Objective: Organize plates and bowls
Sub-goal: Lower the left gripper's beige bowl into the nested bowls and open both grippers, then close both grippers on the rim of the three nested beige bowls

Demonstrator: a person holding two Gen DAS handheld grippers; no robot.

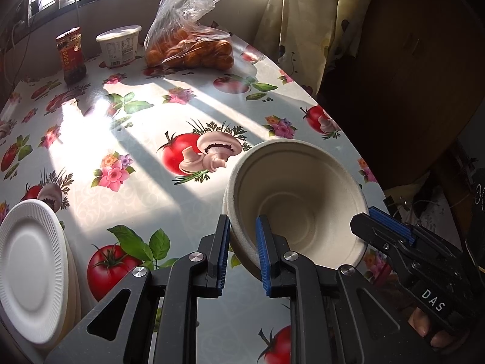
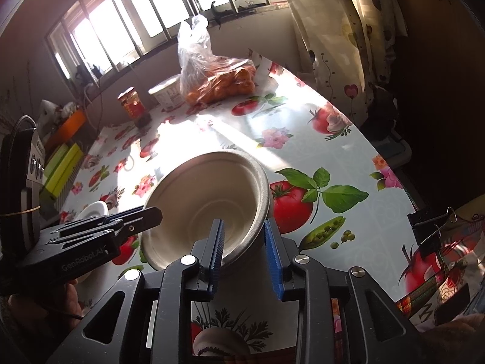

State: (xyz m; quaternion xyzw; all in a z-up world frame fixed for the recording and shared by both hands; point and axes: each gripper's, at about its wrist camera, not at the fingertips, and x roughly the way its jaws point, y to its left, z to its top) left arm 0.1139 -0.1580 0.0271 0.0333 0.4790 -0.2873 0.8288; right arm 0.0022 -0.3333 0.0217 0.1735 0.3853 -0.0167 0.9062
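Seen from the two wrist cameras, a round table [image 1: 212,200] covered in a glossy cloth printed with tomatoes, mushrooms and flowers lies in striped sunlight. Far to the left of the left hand-held gripper [image 1: 242,254], at the table's near edge, sits a stack of white ribbed paper plates [image 1: 30,270]. Well beyond that gripper, toward the window, stand a dark jar [image 1: 70,57] with a red label, a white tub [image 1: 119,45] and a clear plastic bag of orange fruit [image 1: 189,42], side by side.

The left hand-held gripper is pinching the left rim of a beige paper bowl [image 1: 300,200]: one blue pad sits outside the wall, the other inside, both pressed against it. The bowl is tilted, its opening turned toward the cameras. A second rim edge shows just behind its left side, so it looks like nested bowls, though how many cannot be told.

On the bowl's opposite side, the right hand-held gripper [image 2: 245,257] straddles the rim, one blue pad against the inside wall, the other standing a little clear of the outside, so its jaws are spread and not gripping. To the right of that gripper, at the table's edge, a black binder clip [image 2: 430,230] clamps the cloth.
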